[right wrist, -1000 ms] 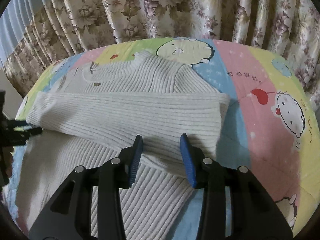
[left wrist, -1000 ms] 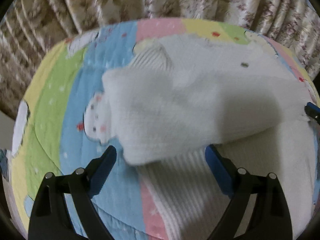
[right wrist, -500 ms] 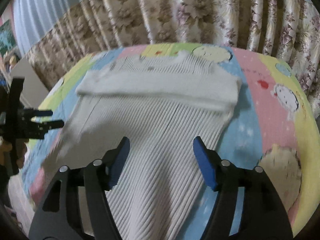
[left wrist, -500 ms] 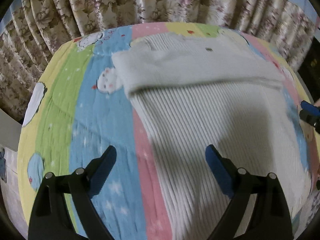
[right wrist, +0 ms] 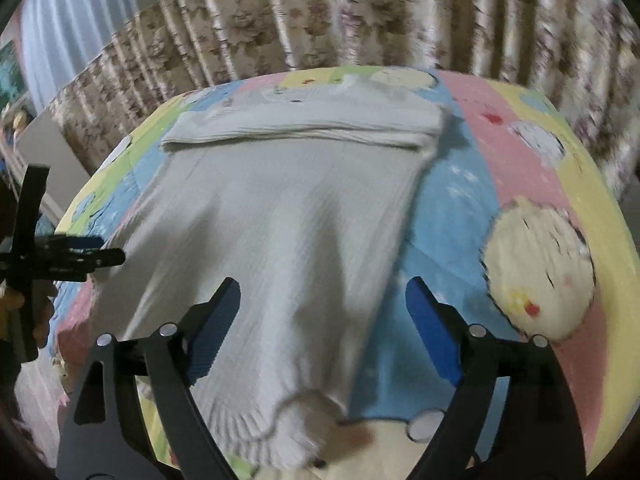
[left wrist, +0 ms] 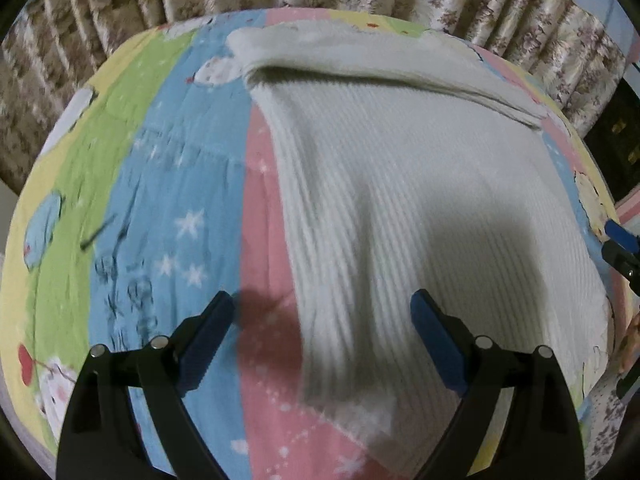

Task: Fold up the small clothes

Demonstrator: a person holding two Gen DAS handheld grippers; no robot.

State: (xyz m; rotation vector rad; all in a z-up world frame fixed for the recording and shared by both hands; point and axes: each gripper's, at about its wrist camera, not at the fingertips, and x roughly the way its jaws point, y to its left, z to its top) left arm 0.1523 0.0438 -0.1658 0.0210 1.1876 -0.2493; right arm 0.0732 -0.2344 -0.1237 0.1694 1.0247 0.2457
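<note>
- Now flat on the bedspread (left wrist: pixel 168 184), striped in pink, blue, green and yellow with cartoon figures: white ribbed sweater (left wrist: pixel 400 184), ribs running from near hem to far end.
- Across far end of sweater, sleeves folded over (right wrist: pixel 304 124) into one band, seen in both views; small dark button just visible above this band in right wrist view.
- Near hem hanging a little over bed edge, wavy and somewhat blurred in right wrist view.
- Left gripper (left wrist: pixel 322 336) above near left part of sweater, blue pads wide apart, nothing between them; left pad over pink and blue stripes, right pad over the knit. Dark shadow under it on pink stripe and on the cloth.
- Right gripper (right wrist: pixel 322 320) above near right part of sweater, pads also spread wide, holding nothing; left pad over the knit, right pad over blue stripe beside sweater edge.
- Whether pads touch the cloth: cannot tell.
- Other gripper visible at frame edge in each view, beside sweater side.
- Behind the bed, floral curtains (right wrist: pixel 360 28) in long folds; both views partly blurred.
</note>
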